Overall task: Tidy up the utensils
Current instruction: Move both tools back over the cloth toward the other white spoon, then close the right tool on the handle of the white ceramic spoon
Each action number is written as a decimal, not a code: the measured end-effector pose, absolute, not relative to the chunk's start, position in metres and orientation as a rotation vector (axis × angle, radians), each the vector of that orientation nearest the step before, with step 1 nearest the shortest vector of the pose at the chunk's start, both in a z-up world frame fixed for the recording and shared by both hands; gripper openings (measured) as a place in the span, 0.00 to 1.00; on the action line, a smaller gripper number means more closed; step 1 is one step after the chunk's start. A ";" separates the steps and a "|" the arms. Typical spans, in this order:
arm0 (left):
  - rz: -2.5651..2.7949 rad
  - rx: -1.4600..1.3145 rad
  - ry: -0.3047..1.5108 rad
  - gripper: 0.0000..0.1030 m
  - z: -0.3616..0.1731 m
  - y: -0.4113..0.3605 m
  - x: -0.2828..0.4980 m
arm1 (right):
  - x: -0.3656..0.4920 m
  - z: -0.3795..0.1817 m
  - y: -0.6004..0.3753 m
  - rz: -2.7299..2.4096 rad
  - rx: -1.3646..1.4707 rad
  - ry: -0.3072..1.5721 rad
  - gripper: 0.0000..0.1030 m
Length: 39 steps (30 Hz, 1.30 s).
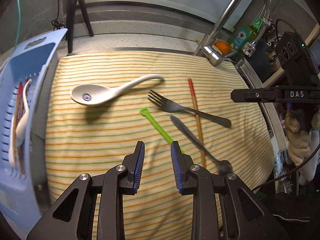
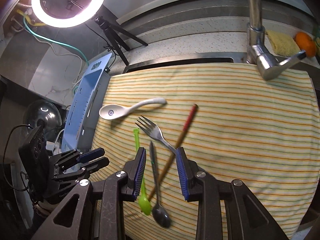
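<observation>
Loose utensils lie on a striped cloth [image 1: 100, 140]: a white ceramic spoon [image 1: 94, 96] [image 2: 112, 111], a metal fork [image 1: 180, 108] [image 2: 154, 132], a green plastic spoon [image 1: 158, 128] [image 2: 143, 198], a metal spoon [image 1: 192, 138] [image 2: 158, 204] and a red-tipped chopstick [image 1: 197, 116] [image 2: 184, 130]. My left gripper [image 1: 157, 150] is open and empty above the cloth, by the green spoon's handle. My right gripper [image 2: 161, 156] is open and empty above the metal spoon, fork handle and chopstick. A blue slotted rack [image 1: 22, 92] [image 2: 84, 108] at the left holds a white spoon and chopsticks.
A chrome faucet [image 1: 224, 38] [image 2: 258, 46] rises at the cloth's far right. An orange [image 2: 305, 44], a sponge [image 2: 282, 42] and a green soap bottle [image 1: 244, 36] sit behind it. A black tripod [image 1: 74, 14] stands at the back. A ring light [image 2: 68, 2] glows upper left.
</observation>
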<state>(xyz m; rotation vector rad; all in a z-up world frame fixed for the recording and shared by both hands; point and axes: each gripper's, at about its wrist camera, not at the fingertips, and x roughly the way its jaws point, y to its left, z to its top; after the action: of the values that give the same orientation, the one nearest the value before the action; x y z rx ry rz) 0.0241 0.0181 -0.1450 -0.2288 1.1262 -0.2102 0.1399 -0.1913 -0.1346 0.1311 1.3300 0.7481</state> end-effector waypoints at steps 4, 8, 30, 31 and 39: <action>-0.191 -0.223 1.125 0.25 -0.145 -0.003 0.022 | 0.135 -0.139 -0.211 0.776 0.118 1.346 0.27; -0.148 -0.230 1.122 0.24 -0.147 -0.016 0.022 | 0.130 -0.141 -0.224 0.822 0.093 1.359 0.27; -0.151 -0.146 1.121 0.45 -0.118 0.070 0.078 | 0.155 -0.136 -0.147 0.814 0.361 1.335 0.43; -0.149 -0.140 1.129 0.45 -0.120 0.075 0.085 | 0.158 -0.137 -0.138 0.809 0.369 1.339 0.43; -0.219 -0.136 1.224 0.45 -0.152 0.087 0.121 | 0.181 -0.162 -0.086 0.744 0.356 1.393 0.43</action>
<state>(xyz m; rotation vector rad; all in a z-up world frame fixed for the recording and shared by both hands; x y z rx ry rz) 0.1213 0.0865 -0.1519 -0.1365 1.2242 -0.2185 0.1810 -0.0859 -0.1624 0.3556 1.3927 0.7440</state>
